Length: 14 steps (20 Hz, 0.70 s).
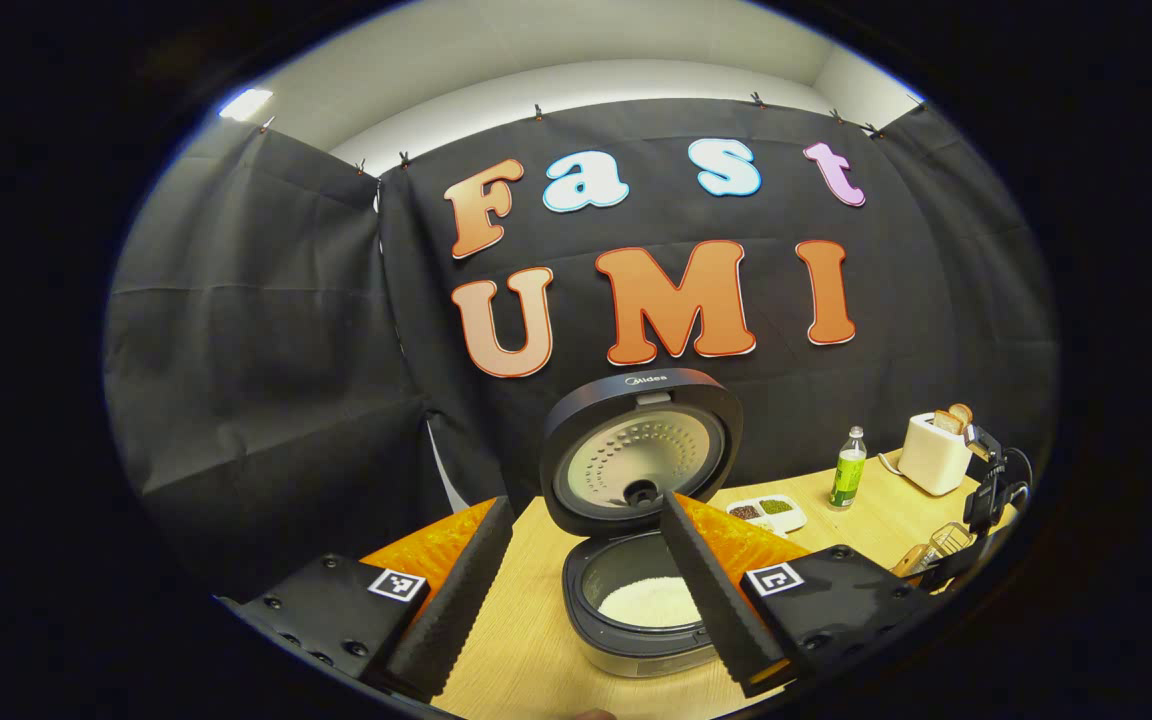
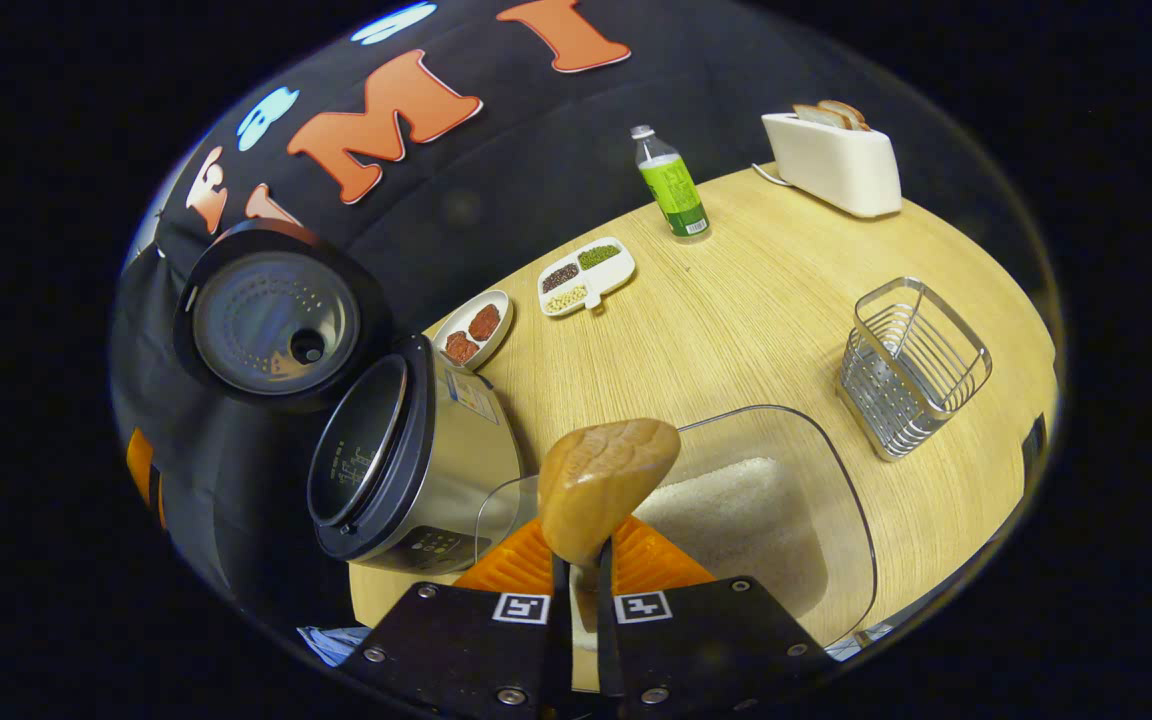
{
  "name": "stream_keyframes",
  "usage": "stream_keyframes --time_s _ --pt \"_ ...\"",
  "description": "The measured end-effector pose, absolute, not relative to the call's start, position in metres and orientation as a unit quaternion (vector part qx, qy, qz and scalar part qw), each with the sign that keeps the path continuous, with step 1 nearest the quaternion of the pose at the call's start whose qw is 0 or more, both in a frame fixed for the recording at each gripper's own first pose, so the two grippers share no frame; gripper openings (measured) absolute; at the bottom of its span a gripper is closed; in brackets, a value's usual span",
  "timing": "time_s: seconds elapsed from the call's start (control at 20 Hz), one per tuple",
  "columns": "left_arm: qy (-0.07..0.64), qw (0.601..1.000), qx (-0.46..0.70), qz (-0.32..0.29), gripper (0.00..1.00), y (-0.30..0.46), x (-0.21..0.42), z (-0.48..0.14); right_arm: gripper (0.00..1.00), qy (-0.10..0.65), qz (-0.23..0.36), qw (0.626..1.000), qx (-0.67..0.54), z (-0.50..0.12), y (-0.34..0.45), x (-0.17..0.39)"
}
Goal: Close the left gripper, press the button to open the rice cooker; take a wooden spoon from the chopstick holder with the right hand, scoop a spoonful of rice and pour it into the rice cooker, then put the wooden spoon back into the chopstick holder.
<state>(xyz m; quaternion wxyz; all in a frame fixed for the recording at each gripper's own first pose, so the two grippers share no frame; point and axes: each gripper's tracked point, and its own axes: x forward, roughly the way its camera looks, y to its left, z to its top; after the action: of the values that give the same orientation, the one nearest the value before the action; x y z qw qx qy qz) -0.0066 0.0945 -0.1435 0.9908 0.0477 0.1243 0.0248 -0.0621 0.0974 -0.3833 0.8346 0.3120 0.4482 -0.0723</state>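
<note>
Both fingers of the right gripper (image 2: 583,575) clamp the wooden spoon (image 2: 601,480), its bowl above the rice container (image 2: 786,520); left gripper (image 1: 586,590) gapes wide over the open rice cooker (image 1: 636,590).

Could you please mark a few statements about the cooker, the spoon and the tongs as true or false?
1. The rice cooker has its lid raised. True.
2. The right tongs are shut on the wooden spoon. True.
3. The left tongs are shut. False: their fingers stand well apart, with the cooker seen between them.
4. The wire chopstick holder has the spoon standing in it. False: the spoon is in the right tongs, above the clear container of rice.
5. The toaster has bread slices in it. True.
6. The green bottle lies on its side. False: it stands upright on the table.
</note>
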Motion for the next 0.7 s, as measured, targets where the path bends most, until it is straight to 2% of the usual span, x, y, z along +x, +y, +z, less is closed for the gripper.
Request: stream_keyframes --time_s 0.4,0.7 --pt "0.117 0.991 0.062 0.012 1.00 0.077 -0.006 -0.136 0.10 0.442 -0.057 0.814 0.372 -0.384 0.096 -0.063" --pt "0.121 0.990 0.069 0.013 1.00 0.065 -0.011 -0.135 0.10 0.423 -0.027 0.813 0.401 -0.372 0.087 -0.061"
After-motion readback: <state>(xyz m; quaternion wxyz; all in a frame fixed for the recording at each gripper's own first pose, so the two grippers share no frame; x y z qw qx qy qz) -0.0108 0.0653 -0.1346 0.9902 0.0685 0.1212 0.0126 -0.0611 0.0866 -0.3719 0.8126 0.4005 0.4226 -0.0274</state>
